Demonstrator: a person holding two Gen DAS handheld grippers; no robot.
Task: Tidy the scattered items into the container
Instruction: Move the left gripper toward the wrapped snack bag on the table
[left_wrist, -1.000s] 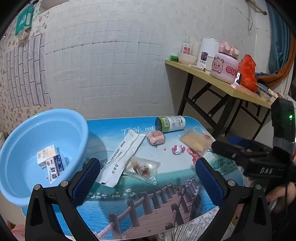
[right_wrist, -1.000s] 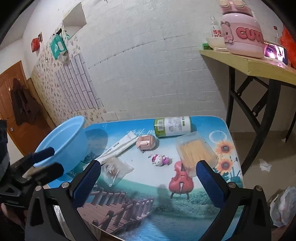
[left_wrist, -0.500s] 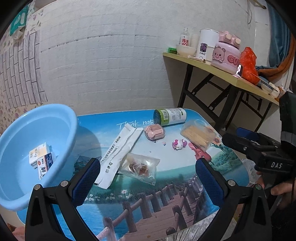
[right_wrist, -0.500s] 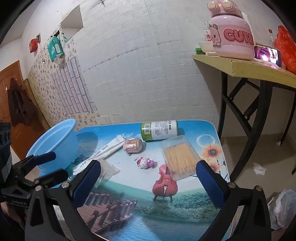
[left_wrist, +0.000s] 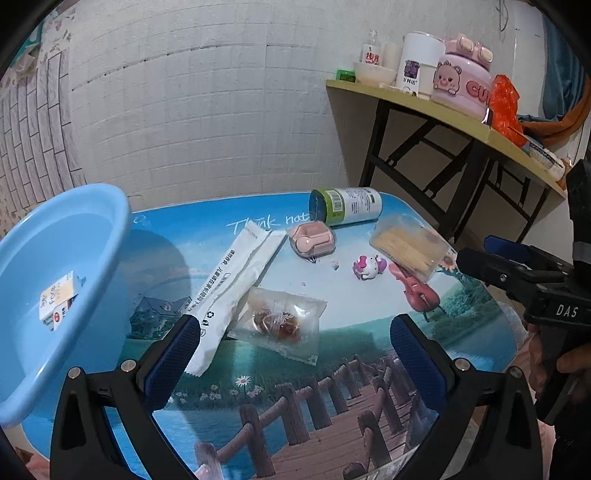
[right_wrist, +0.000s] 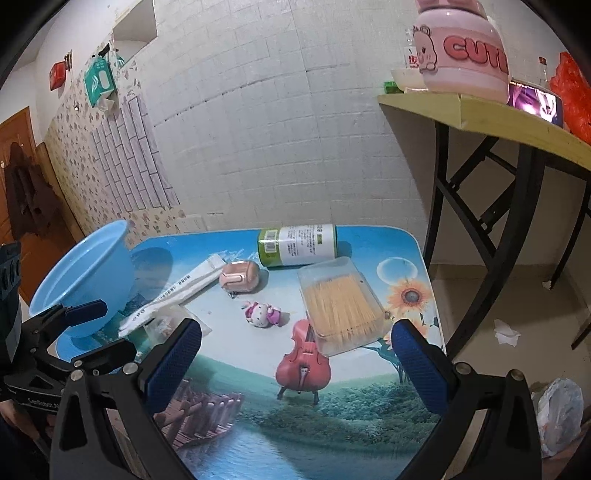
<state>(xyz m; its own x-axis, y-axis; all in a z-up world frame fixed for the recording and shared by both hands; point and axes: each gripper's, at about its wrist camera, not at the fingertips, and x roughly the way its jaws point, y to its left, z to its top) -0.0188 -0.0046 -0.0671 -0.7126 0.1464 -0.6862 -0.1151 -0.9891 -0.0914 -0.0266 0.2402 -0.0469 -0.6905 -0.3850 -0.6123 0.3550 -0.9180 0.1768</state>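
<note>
Left wrist view: my left hand-held gripper (left_wrist: 293, 350) has dropped closer, jaws wide and empty, the clear snack packet (left_wrist: 279, 320) at 12 o'clock, the blue basin (left_wrist: 110, 236) at 9.

Right wrist view: my right hand-held gripper (right_wrist: 295, 356), empty and spread, has closed toward the toothpick box (right_wrist: 341, 304) at 12 o'clock on the table (right_wrist: 369, 391).

The blue basin (left_wrist: 55, 258) runs off the frame's left edge in the left wrist view, the clear snack bag (right_wrist: 166, 321) at lower left of the right wrist view sits mostly behind a blue pad, and the white sachet's (left_wrist: 236, 280) print seems too small to read
</note>
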